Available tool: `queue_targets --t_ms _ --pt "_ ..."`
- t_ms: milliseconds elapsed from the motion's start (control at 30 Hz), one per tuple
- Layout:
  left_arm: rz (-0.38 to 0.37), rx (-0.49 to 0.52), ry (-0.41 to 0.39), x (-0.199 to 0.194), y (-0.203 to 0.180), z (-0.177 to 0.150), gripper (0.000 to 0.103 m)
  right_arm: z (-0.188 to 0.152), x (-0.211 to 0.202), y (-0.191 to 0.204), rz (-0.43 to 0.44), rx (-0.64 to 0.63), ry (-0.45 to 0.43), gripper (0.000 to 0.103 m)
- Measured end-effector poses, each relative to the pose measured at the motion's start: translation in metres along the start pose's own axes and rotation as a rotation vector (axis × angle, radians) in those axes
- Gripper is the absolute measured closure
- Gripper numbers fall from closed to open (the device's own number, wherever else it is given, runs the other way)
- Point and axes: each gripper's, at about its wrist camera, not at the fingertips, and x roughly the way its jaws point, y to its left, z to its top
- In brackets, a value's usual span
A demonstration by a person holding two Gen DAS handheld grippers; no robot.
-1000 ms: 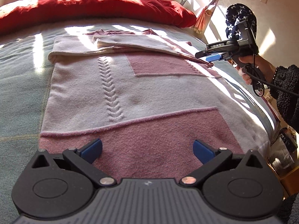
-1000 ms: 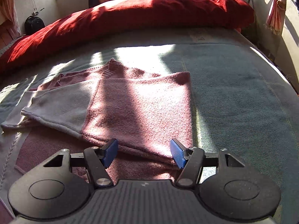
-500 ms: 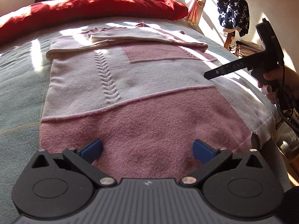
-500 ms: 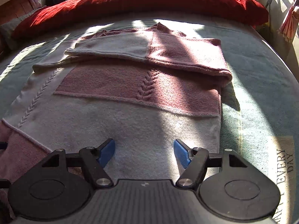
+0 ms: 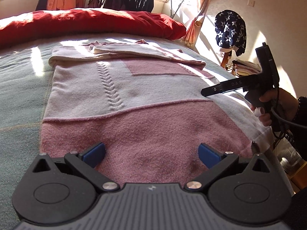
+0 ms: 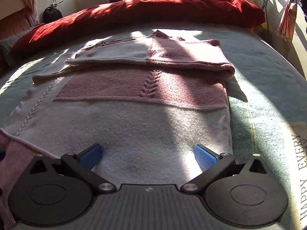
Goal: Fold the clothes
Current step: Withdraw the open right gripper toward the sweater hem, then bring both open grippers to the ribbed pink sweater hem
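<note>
Pink-and-cream sweater [image 5: 134,103]: flat on bed [image 6: 268,88], sleeves folded across. Left hand-held gripper [image 5: 151,153], right hand-held gripper [image 6: 147,153]: both wide, empty; right since drawn back to hem.

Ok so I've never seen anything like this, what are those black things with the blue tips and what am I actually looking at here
There is no robot. A person holds a hand-held gripper in each hand, and each carries a wide-angle camera looking forward along its two blue-tipped fingers. One picture is from the left gripper, the other from the right gripper. The left view also shows the right one from the side, gripped by the person's hand.

On the bed lies a pink and cream sweater, spread flat with its sleeves folded across the top. A red duvet is bunched at the far end. Both grippers are open and hold nothing, poised over the sweater's near end.
</note>
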Motion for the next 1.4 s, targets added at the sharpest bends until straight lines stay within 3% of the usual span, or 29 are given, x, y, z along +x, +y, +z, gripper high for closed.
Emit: queue_targets --t_ms 133,233,367,467,800,933,1067,1167,1267,1400 --pt "0.02 0.012 0.009 0.0 -0.007 -0.001 0.001 0.003 -0.022 0.008 -0.018 0.015 -0.005 0.0" --pt "0.036 0.021 0.016 0.001 -0.013 -0.002 0.001 -0.009 -0.047 0.021 -0.015 -0.049 -0.053 0.0" --pt "0.056 0.032 0.026 0.001 -0.02 -0.002 0.001 -0.039 -0.043 0.029 -0.061 -0.068 0.001 0.0" --pt "0.066 0.056 0.031 0.002 -0.023 -0.004 0.001 -0.054 -0.043 0.034 -0.087 -0.096 -0.034 0.0" --pt "0.098 0.076 0.032 0.002 -0.028 -0.008 0.001 -0.085 -0.072 0.035 -0.123 -0.069 -0.029 0.0" --pt "0.114 0.079 0.041 0.002 -0.031 -0.004 0.001 -0.101 -0.081 0.027 -0.107 -0.03 -0.051 0.0" --pt "0.147 0.095 0.026 -0.007 -0.04 0.002 0.001 -0.101 -0.081 0.029 -0.116 -0.035 -0.05 0.0" --pt "0.128 0.104 -0.005 -0.016 -0.044 0.001 0.001 -0.101 -0.079 0.029 -0.121 -0.031 -0.053 0.0" --pt "0.135 0.044 0.047 -0.01 -0.035 -0.008 0.001 -0.103 -0.08 0.029 -0.118 -0.03 -0.061 0.0" --pt "0.141 0.035 0.038 -0.014 -0.032 -0.015 0.001 -0.094 -0.091 0.025 -0.09 -0.012 -0.085 0.0"
